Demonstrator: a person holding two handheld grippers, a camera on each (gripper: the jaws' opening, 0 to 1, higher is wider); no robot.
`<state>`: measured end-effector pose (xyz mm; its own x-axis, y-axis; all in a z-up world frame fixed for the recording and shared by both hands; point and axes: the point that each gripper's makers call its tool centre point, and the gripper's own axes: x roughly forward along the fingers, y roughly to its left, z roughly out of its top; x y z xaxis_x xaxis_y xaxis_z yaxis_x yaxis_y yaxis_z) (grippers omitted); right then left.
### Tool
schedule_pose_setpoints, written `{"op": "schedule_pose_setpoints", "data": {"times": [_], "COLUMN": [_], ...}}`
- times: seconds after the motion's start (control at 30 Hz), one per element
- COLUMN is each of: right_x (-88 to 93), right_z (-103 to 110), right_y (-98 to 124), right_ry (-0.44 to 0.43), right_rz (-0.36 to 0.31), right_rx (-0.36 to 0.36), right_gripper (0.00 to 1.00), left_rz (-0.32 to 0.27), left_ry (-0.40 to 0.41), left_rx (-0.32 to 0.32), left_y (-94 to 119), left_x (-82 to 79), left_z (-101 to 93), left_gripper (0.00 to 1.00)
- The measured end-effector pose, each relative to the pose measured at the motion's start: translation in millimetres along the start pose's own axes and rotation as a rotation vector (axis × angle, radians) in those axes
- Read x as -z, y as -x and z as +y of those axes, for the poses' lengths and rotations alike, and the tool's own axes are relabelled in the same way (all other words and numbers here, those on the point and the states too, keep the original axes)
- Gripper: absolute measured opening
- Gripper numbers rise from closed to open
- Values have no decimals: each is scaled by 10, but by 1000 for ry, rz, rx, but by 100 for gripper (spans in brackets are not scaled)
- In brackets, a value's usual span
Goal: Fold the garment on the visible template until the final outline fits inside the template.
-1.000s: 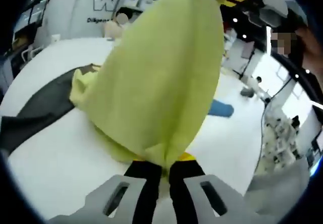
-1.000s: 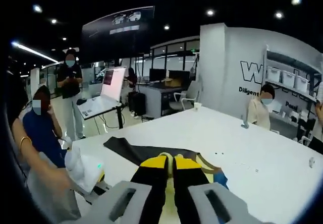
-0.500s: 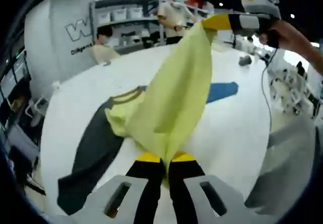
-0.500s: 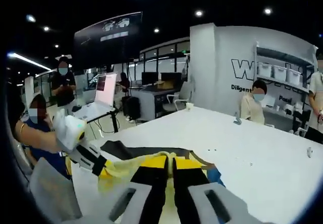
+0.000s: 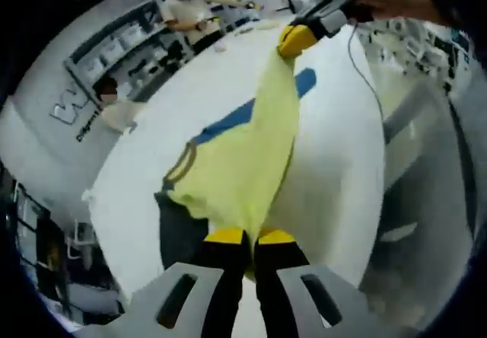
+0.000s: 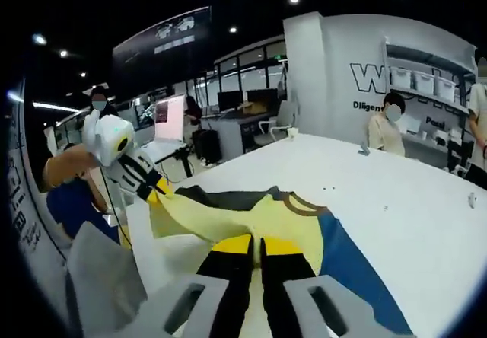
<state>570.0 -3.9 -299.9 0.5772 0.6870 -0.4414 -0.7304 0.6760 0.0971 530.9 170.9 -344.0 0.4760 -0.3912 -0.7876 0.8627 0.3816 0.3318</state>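
Observation:
A yellow shirt (image 5: 243, 170) with one dark grey sleeve (image 5: 179, 231) and one blue sleeve (image 5: 243, 113) hangs stretched over the white table (image 5: 335, 163). My left gripper (image 5: 249, 237) is shut on one corner of its hem. The right gripper (image 5: 293, 41), held by a hand, pinches the other corner far across the table. In the right gripper view, my right gripper (image 6: 255, 243) is shut on the yellow cloth (image 6: 228, 220). There the left gripper (image 6: 156, 193) grips the cloth at the left, and the brown-edged collar (image 6: 304, 205) and blue sleeve (image 6: 358, 277) lie on the table.
Seated and standing people (image 6: 392, 129) are at the table's far side by a white wall with shelves (image 6: 434, 87). A person in blue (image 6: 72, 201) holds the left gripper. Desks and monitors (image 6: 236, 113) stand beyond the table (image 6: 411, 193). A chair back (image 6: 95, 277) is near the table edge.
The two grippers have drawn apart, and the shirt that hung bunched in the air is now stretched long and lower over the table. Both sleeves now lie spread on the table.

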Motion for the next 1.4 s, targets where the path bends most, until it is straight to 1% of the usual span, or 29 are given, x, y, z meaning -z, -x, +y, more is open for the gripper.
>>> {"op": "schedule_pose_setpoints", "data": {"times": [0.07,0.13,0.2,0.23,0.27,0.3,0.33,0.37,0.43,0.47,0.5,0.53,0.6,0.67,0.73,0.8,0.87,0.9,0.97,1.07,1.13,1.2,1.23,1.3,1.33,1.4], "right_x": [129,267,343,504,647,798,863,977,1069,1162,1220,1271,1315,1392,1437,1451,1506,1528,1551,1591,1617,1631,1637,1650,1657,1664], "right_z": [2,25,35,44,56,93,104,123,136,113,84,55,36,11,12,14,-13,-26,-19,-19,-28,-24,-19,-20,-8,3], "right_y": [38,69,72,86,90,72,73,81,86,80,82,94,111,123,125,122,115,116,125,125,122,123,126,128,132,138], "right_ry": [-6,-19,-6,39,68,41,27,-16,-32,-30,-26,-25,-35,-57,-54,-60,-67,-69,-90,-90,-92,-94,-93,-95,-95,-98], "right_rz": [24,32,42,98,137,149,154,171,182,197,205,210,219,228,240,244,249,254,254,264,267,267,267,269,270,272], "right_rx": [6,12,20,30,38,35,34,35,39,47,60,79,93,99,98,94,94,98,100,99,98,99,100,100,100,101], "right_gripper": [0,0,0,0,0,0,0,0,0,0,0,0,0,0,0,0,0,0,0,0,0,0,0,0,0,0], "left_rz": [-6,-7,-3,1,1,0,-3,-6,-1,-15,-50,-69,-59,-6,-12,-30,5,19,46,51,68,75,69,32,0,-8], "left_ry": [8,44,48,55,73,75,69,63,63,94,128,145,150,158,164,222,267,278,299,317,336,355,411,531,617,719], "left_rx": [33,77,90,102,114,112,106,93,75,58,55,60,60,72,96,98,104,100,72,4,-4,-23,-35,-33,-20,-12], "left_y": [-78,-171,-201,-238,-286,-289,-310,-341,-413,-437,-458,-472,-497,-539,-533,-544,-554,-563,-564,-543,-563,-549,-541,-573,-603,-641], "left_x": [43,102,123,145,173,165,172,193,248,243,198,184,240,381,414,460,650,715,858,975,1071,1090,1103,1145,1154,1215], "left_z": [-127,-294,-351,-420,-503,-533,-546,-541,-549,-545,-562,-592,-617,-707,-791,-853,-982,-1004,-1000,-916,-898,-865,-842,-807,-814,-812], "left_gripper": [0,0,0,0,0,0,0,0,1,3,5,7,11,16,24,30,37,40,41,39,41,40,40,41,41,40]}}
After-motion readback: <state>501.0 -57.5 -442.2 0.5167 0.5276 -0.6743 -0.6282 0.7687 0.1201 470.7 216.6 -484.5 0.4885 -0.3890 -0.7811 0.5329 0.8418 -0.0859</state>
